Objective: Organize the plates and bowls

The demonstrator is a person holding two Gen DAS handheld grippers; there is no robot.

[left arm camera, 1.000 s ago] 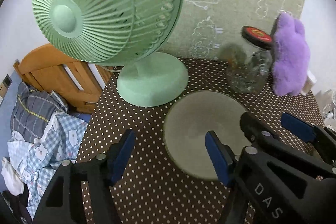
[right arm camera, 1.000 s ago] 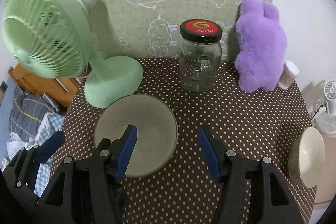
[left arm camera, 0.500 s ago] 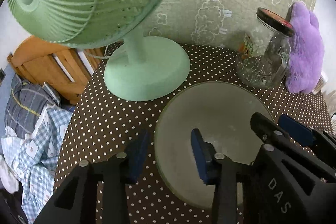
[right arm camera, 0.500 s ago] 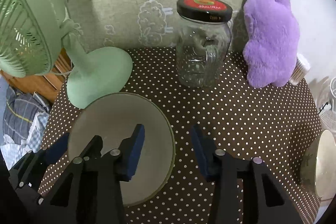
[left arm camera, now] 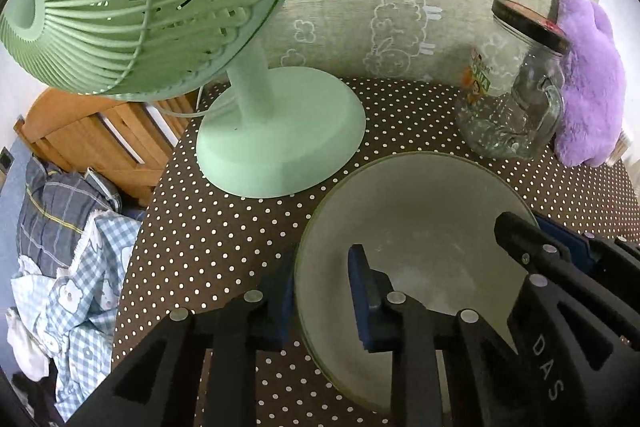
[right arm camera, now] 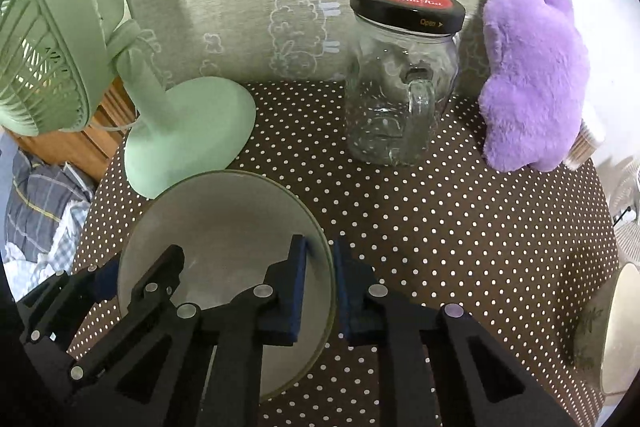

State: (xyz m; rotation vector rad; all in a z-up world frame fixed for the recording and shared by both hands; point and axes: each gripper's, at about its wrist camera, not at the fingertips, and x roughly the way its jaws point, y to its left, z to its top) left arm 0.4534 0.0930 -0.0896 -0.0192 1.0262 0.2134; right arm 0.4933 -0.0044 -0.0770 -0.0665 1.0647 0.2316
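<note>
Gripping opposite rims of the grey-green plate (right arm camera: 224, 227): right gripper (right arm camera: 320, 287) seemingly clamped, left gripper (left arm camera: 320, 291) straddling, unclear if tight. Next: level lift together.

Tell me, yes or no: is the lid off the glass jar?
No, the black lid sits on top of the glass jar.

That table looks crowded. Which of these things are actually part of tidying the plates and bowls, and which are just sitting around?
Part of the job:
- grey-green bowl, its rim between the fingers of both the left gripper and right gripper
- cream bowl at the table's right edge

Just lying about:
- green fan
- glass jar with black lid
- purple plush toy
</note>
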